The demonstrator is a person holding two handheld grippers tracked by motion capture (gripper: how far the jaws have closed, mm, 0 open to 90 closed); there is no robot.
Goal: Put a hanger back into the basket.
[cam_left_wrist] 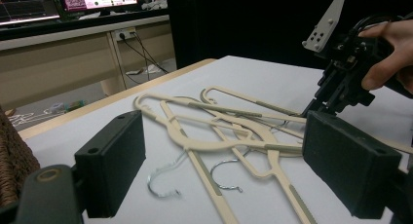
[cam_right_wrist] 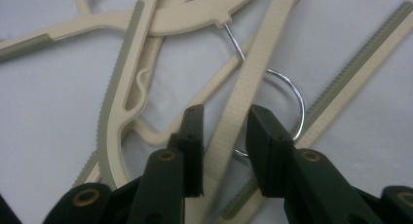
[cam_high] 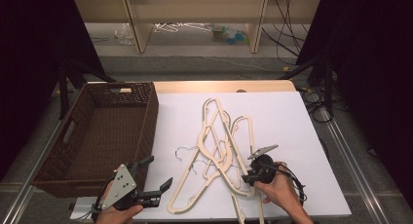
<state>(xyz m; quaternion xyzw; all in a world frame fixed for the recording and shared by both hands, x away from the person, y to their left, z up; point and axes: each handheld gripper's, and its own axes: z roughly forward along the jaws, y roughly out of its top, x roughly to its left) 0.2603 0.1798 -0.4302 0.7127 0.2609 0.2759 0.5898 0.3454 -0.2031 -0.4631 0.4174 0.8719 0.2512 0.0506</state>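
We have a tangle of cream plastic hangers [cam_high: 221, 146] lying on the white table [cam_high: 292, 136], near its middle, to the right of the brown wicker basket [cam_high: 146, 117]. Our right gripper [cam_right_wrist: 224, 131] is down over the near right edge of the pile, and its jaws straddle one flat bar of a hanger [cam_right_wrist: 238, 107]; a narrow gap shows on each side of the bar, so we judge the pads are not yet pressing on it. Our left gripper [cam_high: 158, 175] hangs released at the near left, beside the basket's near corner, jaws wide apart with nothing between them.

We expect these hangers to be light and stiff, with a little spring in the thin bars. The smooth plastic may slip, so the ribbed grey-green strips [cam_right_wrist: 114, 87] look like the better place to take hold. The wire hooks [cam_left_wrist: 163, 185] are thin and round, a poor place to pinch. Because the hangers lie crossed and hooked through one another, lifting one may drag its neighbours along.
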